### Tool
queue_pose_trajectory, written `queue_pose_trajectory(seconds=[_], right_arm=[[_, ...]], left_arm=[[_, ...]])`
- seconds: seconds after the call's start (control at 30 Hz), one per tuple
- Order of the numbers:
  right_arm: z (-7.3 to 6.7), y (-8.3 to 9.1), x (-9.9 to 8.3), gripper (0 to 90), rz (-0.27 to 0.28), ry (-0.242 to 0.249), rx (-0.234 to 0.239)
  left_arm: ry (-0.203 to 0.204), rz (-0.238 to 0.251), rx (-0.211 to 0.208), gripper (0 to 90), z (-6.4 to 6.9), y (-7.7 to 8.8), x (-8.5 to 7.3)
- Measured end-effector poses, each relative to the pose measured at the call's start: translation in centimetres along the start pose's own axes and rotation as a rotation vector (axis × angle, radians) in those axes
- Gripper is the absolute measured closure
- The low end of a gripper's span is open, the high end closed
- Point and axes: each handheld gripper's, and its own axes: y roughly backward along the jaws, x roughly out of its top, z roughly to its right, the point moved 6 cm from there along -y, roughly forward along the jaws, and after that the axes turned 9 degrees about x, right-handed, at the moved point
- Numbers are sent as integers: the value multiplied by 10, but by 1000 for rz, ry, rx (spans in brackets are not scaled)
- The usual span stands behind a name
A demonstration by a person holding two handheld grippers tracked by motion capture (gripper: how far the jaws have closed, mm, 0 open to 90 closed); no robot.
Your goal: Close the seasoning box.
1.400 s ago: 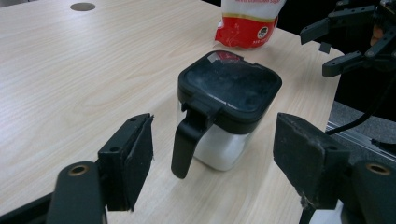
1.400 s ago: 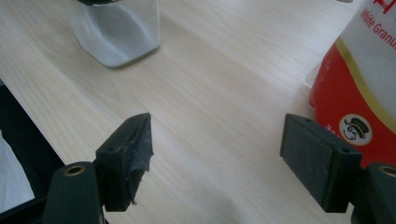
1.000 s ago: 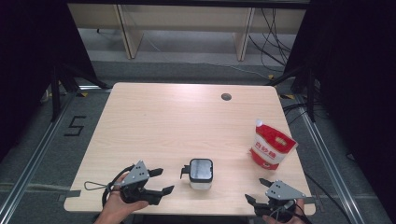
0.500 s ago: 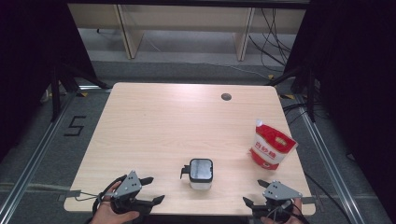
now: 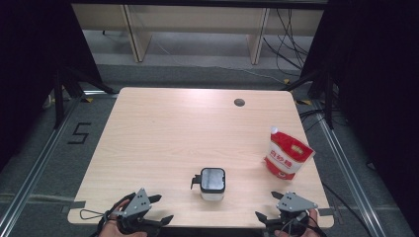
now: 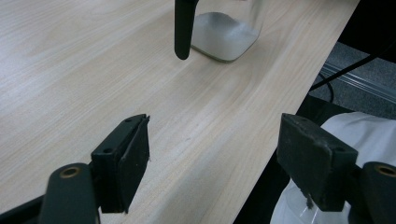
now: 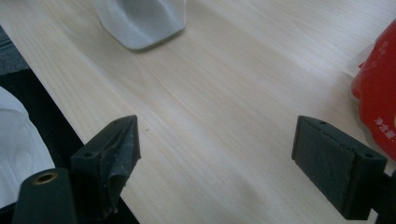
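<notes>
Wooden table (image 5: 163,133) carries the jar (image 5: 213,183) at lower centre. Your left gripper (image 5: 157,210) and right gripper (image 5: 267,207) sit at the bottom edge, jaws apart, empty; the right's just widened.

Between the black grippers stands a clear jar (image 5: 213,186) with a black lid and white contents. Right of it, a red-and-white pouch (image 5: 287,159) lies on the pale woodgrain table (image 5: 163,133).

High view looks down from above the near table (image 5: 163,133) edge, two gripper views sit low, close, both seeing the jar (image 5: 213,183).
</notes>
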Motion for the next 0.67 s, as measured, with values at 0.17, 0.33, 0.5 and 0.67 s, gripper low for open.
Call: queue_pose_trajectory(seconds=[0.17, 0.33, 0.5, 0.67], right_arm=[[-2, -1, -2, 164, -15, -21, 1], [0, -1, -1, 164, -14, -1, -2], [-1, -2, -2, 165, -16, -5, 1], [0, -2, -2, 165, -19, -3, -2]], left_arm=[[-2, 7, 14, 249, -3, 0, 0], [-27, 9, 7, 248, -3, 0, 1], [-16, -4, 19, 248, -3, 0, 0], [7, 17, 15, 248, -2, -1, 1]])
